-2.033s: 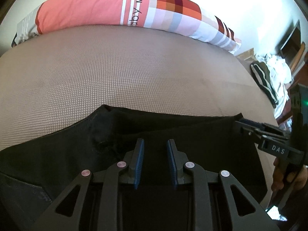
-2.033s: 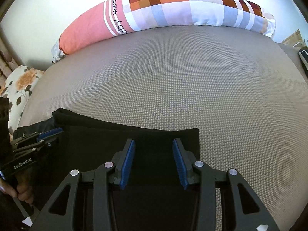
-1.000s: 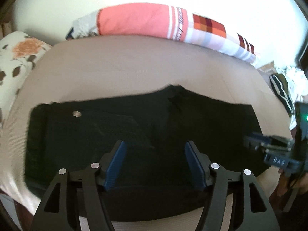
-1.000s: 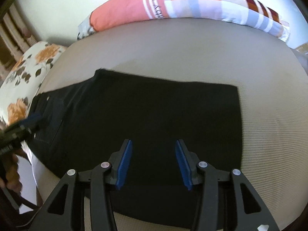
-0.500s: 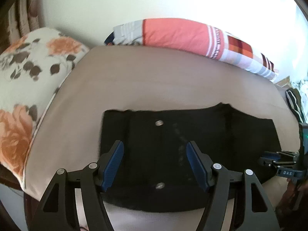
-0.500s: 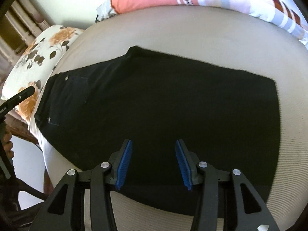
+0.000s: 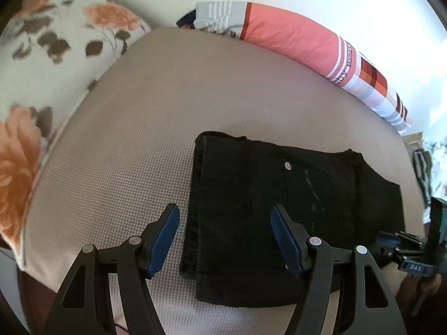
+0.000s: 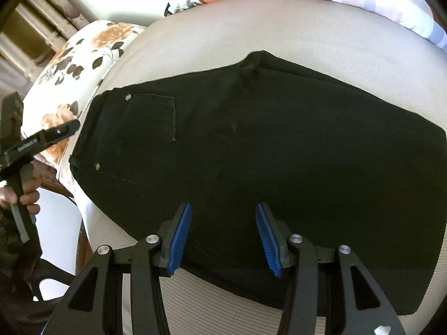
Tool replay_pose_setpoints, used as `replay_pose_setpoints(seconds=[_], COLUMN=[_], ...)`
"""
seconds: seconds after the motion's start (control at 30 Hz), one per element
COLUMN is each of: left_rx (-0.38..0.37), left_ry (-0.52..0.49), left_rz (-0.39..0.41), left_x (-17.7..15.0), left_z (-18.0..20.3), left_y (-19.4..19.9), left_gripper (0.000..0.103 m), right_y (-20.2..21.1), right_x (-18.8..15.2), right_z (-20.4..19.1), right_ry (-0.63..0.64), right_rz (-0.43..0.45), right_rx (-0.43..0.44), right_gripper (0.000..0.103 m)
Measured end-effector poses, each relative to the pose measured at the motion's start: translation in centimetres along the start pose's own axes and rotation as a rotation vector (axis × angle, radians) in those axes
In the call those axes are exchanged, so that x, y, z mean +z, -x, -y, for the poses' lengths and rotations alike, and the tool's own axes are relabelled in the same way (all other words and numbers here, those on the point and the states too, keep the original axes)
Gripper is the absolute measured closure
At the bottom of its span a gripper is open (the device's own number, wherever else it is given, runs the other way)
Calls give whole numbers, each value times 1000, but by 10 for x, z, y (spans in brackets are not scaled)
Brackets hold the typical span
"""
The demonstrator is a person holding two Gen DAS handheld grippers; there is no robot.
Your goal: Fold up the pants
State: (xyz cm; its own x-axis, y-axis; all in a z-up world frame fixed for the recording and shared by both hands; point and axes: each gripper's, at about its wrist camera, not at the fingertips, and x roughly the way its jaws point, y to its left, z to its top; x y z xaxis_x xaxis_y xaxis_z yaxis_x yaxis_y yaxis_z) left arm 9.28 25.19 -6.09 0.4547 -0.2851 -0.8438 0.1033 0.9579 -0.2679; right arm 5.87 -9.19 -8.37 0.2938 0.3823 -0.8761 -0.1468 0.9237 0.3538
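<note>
Since the black pants (image 8: 279, 145) lie flat and doubled on the bed (image 7: 125, 153), they look soft and limp. Best hold is judged the thick waistband (image 7: 195, 203) at the left end; left gripper (image 7: 223, 237) and right gripper (image 8: 223, 237) both hang spread, holding nothing

Each hand-held gripper is matte black: the left hand-held gripper (image 7: 225, 240) and the right hand-held gripper (image 8: 223, 240) carry two angular fingers with triangular cut-outs, round silver screws at the joints, and ribbed blue pads (image 8: 181, 238) on the inner faces. White lettering runs along the side of each body, small and hard to read. A hand (image 8: 21, 195) wraps a grey handle.
</note>
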Motion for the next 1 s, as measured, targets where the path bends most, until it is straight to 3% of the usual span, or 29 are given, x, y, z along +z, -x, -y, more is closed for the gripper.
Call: replay_pose_setpoints(seconds=[0.23, 0.33, 0.53, 0.7, 1.0], left_rx=[-188, -262, -441, -533, -715], left_ry=[117, 116, 102, 77, 83], left_rz=[-112, -158, -246, -267, -288], left_x=[14, 19, 27, 36, 35], left_z=[-45, -55, -65, -68, -64], left_y=[-30, -41, -61, -70, -83], left_gripper=[35, 35, 35, 35, 35], right_y=[26, 39, 52, 47, 28], right_x=[15, 18, 31, 45, 55], right_z=[4, 10, 20, 23, 3], right_ry=[-86, -142, -192, -251, -247], right_rz=[110, 148, 164, 161, 137], right_rx=[-9, -5, -79, -78, -46], right_gripper=[53, 50, 49, 47, 47])
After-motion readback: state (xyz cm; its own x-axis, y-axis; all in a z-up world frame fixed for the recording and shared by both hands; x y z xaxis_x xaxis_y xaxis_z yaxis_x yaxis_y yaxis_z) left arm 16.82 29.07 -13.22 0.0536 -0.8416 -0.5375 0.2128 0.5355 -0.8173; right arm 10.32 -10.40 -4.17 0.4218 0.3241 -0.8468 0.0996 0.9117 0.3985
